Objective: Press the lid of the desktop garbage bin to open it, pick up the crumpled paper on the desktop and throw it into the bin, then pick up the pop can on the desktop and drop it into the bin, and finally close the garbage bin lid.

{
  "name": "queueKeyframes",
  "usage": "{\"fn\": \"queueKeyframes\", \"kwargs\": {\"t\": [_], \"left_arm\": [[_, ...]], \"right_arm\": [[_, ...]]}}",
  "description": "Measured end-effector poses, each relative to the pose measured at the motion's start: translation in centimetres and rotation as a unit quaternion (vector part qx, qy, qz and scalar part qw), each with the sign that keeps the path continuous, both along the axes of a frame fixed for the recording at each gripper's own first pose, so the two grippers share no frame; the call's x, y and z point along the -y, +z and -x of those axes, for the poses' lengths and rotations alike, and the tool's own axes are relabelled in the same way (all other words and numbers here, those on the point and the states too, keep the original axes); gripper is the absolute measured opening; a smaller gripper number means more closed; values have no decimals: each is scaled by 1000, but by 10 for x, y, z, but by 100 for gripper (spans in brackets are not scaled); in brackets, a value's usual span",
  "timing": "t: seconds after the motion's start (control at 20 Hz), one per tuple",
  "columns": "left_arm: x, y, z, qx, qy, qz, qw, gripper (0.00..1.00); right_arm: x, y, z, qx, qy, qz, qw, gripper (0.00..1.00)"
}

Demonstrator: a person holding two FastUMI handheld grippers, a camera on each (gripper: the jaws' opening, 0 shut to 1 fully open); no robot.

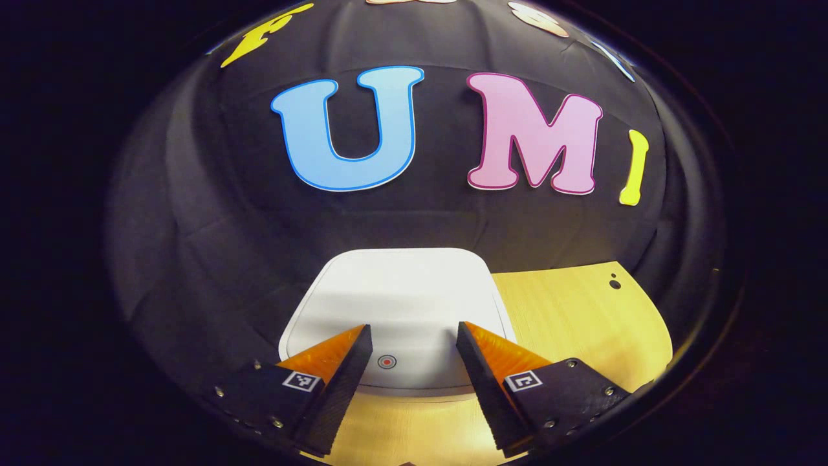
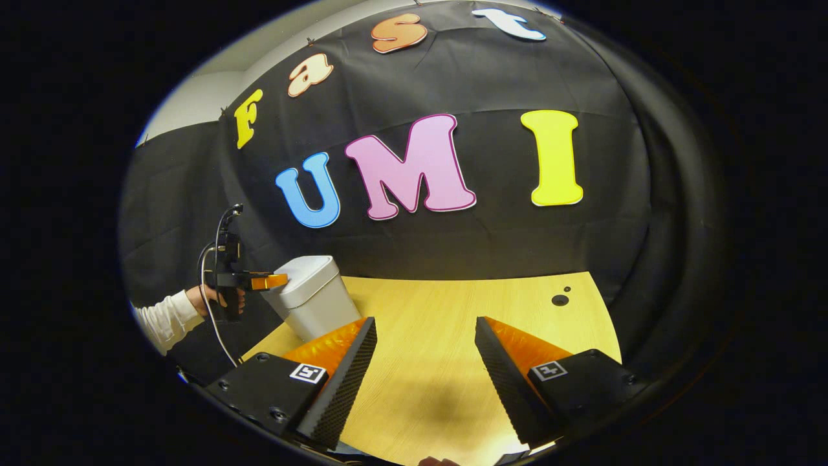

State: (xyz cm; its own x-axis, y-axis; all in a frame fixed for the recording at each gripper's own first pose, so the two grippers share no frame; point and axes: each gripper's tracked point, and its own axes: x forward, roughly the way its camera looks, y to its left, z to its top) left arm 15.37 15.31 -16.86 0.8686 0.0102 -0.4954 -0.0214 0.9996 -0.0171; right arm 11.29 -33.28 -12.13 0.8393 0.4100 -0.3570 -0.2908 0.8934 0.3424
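Step in hand: your left gripper [image 1: 414, 336] hangs over the near edge of the closed bin lid [image 1: 401, 291]. Whether this is the opening press or the lid shut at the end, you cannot tell from here; no crumpled paper or pop can lies on the visible tabletop.
Left fingers: apart, nothing between them, straddling the small round press mark [image 1: 387, 362] at the lid's near edge.
Right fingers: your right gripper [image 2: 424, 362] is spread open over bare wooden table [image 2: 453, 310], holding nothing.
Bin: the white garbage bin [image 2: 317, 304] stands at the table's far left corner, against the cloth wall, lid down.
Next move: if the lid needs pressing, bring a fingertip down squarely on that mark, since a push off to one side may tip the light bin.
Left gripper view: the lid top and press mark close up.
Right gripper view: the bin's side, your left gripper [image 2: 275, 281] level with the lid, and your hand [image 2: 217, 299] in a white sleeve [image 2: 165, 317].
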Motion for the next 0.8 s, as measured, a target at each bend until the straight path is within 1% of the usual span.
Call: {"fn": "queueKeyframes", "kwargs": {"t": [0.1, 0.2, 0.35, 0.4, 0.55, 0.7, 0.8], "left_arm": [[0, -1, 2, 5, -3, 2, 1000, 88], [-1, 2, 0, 12, -4, -5, 1000, 88], [0, 5, -2, 23, 1, -28, 999, 88], [0, 6, -2, 24, 6, -26, 999, 87], [8, 12, 0, 43, 6, 4, 999, 87], [7, 26, 2, 68, 10, -1, 998, 87], [15, 38, 6, 82, 5, 5, 997, 87]], "right_arm": [[-1, -2, 2, -3, 0, 0, 1000, 99], [3, -3, 2, -4, -2, 5, 1000, 99], [9, 0, 2, -2, -10, 7, 1000, 99], [12, 3, 2, 1, -14, 9, 1000, 99], [14, 10, 0, 12, -22, 16, 1000, 99], [13, 17, 0, 22, -23, 26, 999, 99], [11, 21, 0, 29, -25, 35, 999, 99]]}}
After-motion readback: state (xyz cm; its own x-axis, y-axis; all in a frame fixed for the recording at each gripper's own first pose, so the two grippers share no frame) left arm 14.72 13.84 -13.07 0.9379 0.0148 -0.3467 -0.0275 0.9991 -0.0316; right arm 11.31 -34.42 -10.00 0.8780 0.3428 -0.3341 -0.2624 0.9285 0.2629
